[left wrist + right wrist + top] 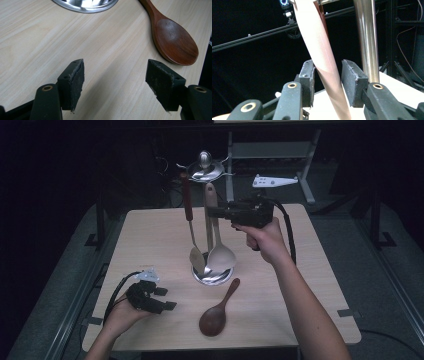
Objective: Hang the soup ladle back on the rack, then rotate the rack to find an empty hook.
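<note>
Between the right claw's point(327, 77) pads, the pale spoon handle point(317, 45) stands with a sliver of gap on the right; the claw is narrow, barely gripping.

From here the pale spoon point(220, 256) could swing against the rack's steel pole point(367, 40) or slip off its hook, if that claw pulls away crooked. The left claw point(115, 82) hangs wide and empty over the near-left tabletop point(37, 37), near the brown wooden spoon point(175, 42). The hook at the rack's top is cut off.
</note>
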Tool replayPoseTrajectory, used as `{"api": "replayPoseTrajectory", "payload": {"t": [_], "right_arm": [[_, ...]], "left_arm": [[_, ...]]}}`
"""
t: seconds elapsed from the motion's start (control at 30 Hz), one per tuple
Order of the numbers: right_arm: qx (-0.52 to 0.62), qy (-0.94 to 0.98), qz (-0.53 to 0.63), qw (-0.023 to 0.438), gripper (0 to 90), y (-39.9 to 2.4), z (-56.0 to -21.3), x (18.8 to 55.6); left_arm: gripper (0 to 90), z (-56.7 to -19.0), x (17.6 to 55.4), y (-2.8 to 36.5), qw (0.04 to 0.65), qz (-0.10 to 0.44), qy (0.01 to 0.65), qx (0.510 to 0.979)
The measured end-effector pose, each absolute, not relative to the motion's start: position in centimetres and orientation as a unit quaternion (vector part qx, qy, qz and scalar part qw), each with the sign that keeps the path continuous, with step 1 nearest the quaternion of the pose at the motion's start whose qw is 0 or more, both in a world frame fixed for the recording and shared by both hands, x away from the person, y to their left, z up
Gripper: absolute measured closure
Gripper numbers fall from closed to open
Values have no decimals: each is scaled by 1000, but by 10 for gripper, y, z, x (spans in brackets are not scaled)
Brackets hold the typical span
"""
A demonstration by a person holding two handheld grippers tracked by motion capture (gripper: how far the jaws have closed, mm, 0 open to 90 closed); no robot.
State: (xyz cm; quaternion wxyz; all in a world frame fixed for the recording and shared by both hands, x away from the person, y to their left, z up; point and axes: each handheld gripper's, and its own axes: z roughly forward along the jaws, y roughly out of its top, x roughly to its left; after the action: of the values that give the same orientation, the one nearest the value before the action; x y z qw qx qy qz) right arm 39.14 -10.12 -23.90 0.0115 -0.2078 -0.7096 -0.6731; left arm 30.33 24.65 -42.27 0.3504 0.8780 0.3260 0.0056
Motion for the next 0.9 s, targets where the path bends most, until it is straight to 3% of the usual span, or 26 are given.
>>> {"api": "replayPoseTrajectory", "payload": {"t": [0.23,0.63,0.9], "right_arm": [[-212,-714,-667,-12,571,-100,-237,388],[-216,-736,-636,-82,403,-113,-245,366],[-238,-741,-619,-104,392,-135,-265,360]], "left_arm": [[312,-422,303,247,349,8,321,881],[330,-419,303,248,357,14,318,878],[436,-408,303,250,369,20,321,872]]}}
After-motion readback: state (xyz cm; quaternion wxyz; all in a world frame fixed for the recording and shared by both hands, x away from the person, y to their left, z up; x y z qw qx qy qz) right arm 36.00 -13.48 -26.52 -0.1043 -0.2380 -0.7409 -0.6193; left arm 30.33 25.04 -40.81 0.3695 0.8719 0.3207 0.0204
